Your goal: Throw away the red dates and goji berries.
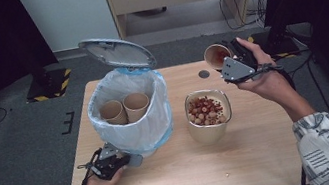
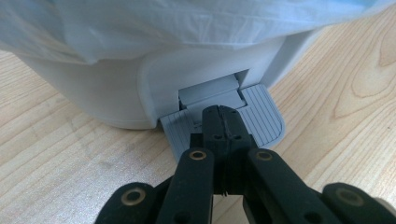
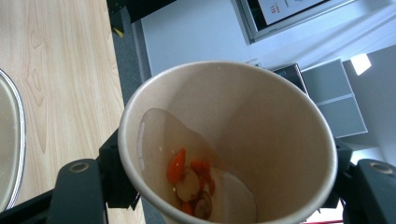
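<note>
A white pedal bin [image 1: 151, 132] lined with a pale bag stands at the table's left with its lid [image 1: 117, 53] up. Two empty paper cups [image 1: 125, 109] sit inside it. My left gripper [image 1: 132, 160] is shut, and its closed tips [image 2: 223, 115] rest on the bin's grey pedal [image 2: 264, 119]. My right gripper [image 1: 229, 61] is raised over the far right of the table, shut on a tilted paper cup [image 1: 217, 56]. In the right gripper view this cup [image 3: 261, 121] holds a little liquid and some red and tan bits at its bottom.
A beige bowl [image 1: 210, 135] filled with red and tan pieces stands at the table's middle, right of the bin. A dark round spot [image 1: 204, 73] lies near the far edge. A small crumb [image 1: 226, 175] lies near the front edge. Cables trail on the floor beyond.
</note>
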Motion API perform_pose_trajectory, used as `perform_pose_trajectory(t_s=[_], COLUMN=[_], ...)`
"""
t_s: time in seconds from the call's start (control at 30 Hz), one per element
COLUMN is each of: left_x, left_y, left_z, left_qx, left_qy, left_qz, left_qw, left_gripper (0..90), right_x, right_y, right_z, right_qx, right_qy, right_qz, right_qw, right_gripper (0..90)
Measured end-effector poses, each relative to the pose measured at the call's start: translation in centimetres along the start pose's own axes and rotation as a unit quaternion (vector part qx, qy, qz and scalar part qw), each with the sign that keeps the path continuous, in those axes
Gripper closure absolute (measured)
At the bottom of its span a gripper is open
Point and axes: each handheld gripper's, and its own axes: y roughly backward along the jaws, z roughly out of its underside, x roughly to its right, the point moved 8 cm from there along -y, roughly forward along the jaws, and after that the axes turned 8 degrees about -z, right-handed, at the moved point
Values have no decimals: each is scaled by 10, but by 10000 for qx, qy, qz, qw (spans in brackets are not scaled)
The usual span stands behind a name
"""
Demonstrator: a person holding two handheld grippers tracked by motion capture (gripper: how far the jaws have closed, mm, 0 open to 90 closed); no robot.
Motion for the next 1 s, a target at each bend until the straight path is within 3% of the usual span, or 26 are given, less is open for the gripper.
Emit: perform_pose_trajectory(t_s=[0.27,0.57,1.0], left_x=[0,0,0], left_y=[0,0,0], left_z=[0,0,0], left_qx=[1,3,4], left_qy=[0,-5,-7], left_qz=[-2,-5,-2], left_qw=[10000,10000,10000], left_gripper=[900,900,900], right_x=[-2,-4,-6], right_y=[1,4,7], right_z=[-1,-4,-7], right_qx=[-16,-128,-185], right_qy=[52,388,613], right_qz=[-7,7,11], right_qw=[10000,9992,9979], right_gripper=[287,286,286])
